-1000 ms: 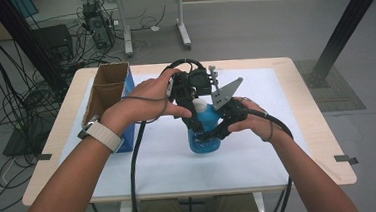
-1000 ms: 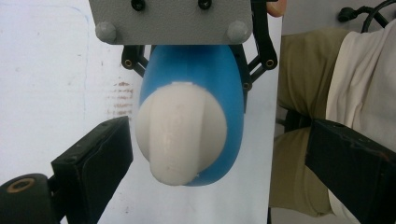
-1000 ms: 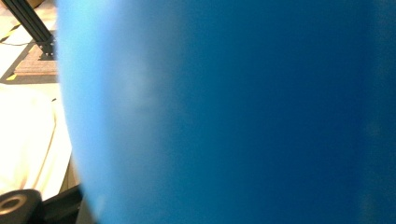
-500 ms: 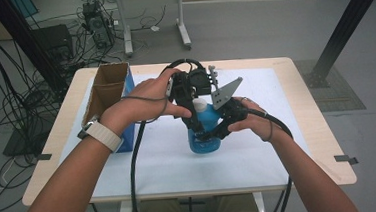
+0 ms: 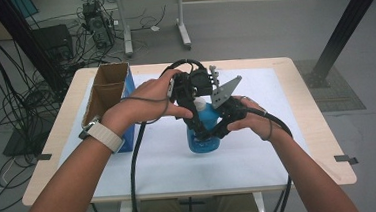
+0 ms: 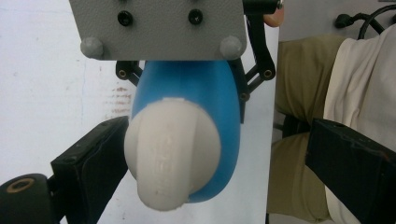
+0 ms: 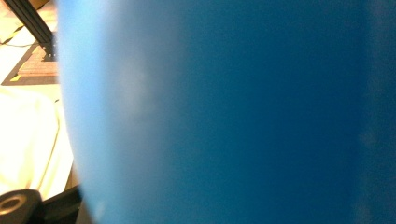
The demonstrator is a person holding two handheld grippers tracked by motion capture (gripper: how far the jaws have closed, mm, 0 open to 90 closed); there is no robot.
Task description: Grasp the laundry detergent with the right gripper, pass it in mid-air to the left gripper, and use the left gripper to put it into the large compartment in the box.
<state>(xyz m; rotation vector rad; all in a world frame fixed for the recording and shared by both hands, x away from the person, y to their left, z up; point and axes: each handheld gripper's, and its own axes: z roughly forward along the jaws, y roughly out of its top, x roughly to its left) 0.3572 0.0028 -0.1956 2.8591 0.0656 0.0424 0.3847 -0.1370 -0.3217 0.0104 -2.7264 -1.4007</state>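
R gripper clamped on blue bottle

Both forearms reach in from the near edge of the table and meet over its middle. The left hand, a pale band on its wrist, holds the left gripper pointing down, its jaws standing wide apart. The right hand holds the right gripper level from the right, its jaws clamped.
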